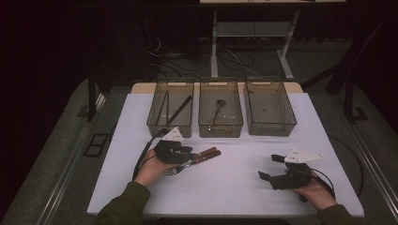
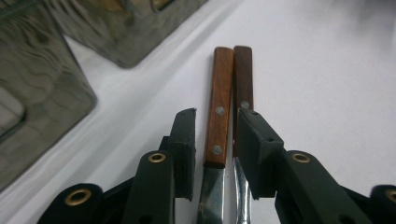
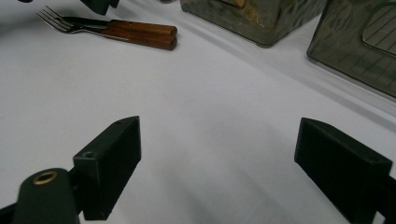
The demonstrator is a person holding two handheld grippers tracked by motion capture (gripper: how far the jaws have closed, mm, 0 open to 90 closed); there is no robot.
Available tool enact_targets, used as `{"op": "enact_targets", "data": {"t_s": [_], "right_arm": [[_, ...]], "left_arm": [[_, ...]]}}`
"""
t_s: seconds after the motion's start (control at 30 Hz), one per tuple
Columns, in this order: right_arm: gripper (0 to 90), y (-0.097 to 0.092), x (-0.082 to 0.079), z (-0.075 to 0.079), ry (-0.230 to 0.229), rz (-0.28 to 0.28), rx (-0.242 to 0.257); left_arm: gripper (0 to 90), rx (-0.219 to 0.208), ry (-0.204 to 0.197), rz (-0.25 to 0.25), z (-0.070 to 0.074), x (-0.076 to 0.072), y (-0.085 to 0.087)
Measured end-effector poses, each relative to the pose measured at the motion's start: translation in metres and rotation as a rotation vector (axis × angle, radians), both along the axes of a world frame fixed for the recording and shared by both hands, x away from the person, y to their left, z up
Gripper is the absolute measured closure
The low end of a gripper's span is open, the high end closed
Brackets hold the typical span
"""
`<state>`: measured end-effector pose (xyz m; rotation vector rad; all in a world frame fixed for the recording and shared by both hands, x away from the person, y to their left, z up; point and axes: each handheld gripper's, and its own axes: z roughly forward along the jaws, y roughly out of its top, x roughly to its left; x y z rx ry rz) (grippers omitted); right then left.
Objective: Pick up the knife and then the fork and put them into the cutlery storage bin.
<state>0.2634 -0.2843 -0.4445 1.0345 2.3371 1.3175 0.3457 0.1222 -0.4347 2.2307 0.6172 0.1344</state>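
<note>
Two wood-handled utensils lie side by side on the white table: a knife (image 2: 219, 107) and a fork (image 2: 243, 79), whose tines (image 3: 51, 18) show in the right gripper view. My left gripper (image 2: 217, 114) is low over them with a jaw on each side of the pair. A thin strip of table shows between the left pad (image 2: 184, 140) and the knife handle. In the high view the left gripper (image 1: 185, 152) covers the blade ends and the handles (image 1: 206, 153) stick out to the right. My right gripper (image 1: 268, 167) rests at the front right, open and with nothing in it (image 3: 217, 126).
Three smoky clear bins stand in a row at the back: the left bin (image 1: 155, 123) holds long thin sticks, the middle bin (image 1: 220, 129) a dark spoon-like tool, and the right bin (image 1: 272, 129) stands beside them. The table's front edge (image 1: 225, 213) is close to both hands.
</note>
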Motion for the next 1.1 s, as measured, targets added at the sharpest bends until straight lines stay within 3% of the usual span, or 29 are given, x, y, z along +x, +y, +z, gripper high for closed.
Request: {"op": "enact_targets", "data": {"t_s": [0.43,0.63,0.77,0.93,1.1], "right_arm": [[14.4,-0.001,0.0,0.0,0.002,-0.004,0.008],[14.4,-0.001,0.0,0.0,0.003,-0.001,0.006],[14.4,-0.001,0.0,0.0,0.002,-0.001,0.004],[14.5,-0.001,0.0,0.0,0.002,-0.001,0.004],[14.5,0.0,0.0,0.0,0.0,0.003,0.002]], "left_arm": [[73.3,0.025,0.046,-0.034,-0.011,0.007,-0.002],[74.8,0.044,0.028,-0.048,-0.014,0.007,-0.002],[75.2,0.027,0.029,-0.059,-0.015,0.009,0.0],[75.6,0.046,-0.004,-0.07,-0.016,0.006,-0.001],[76.2,0.029,0.005,-0.074,-0.017,0.007,0.001]]}}
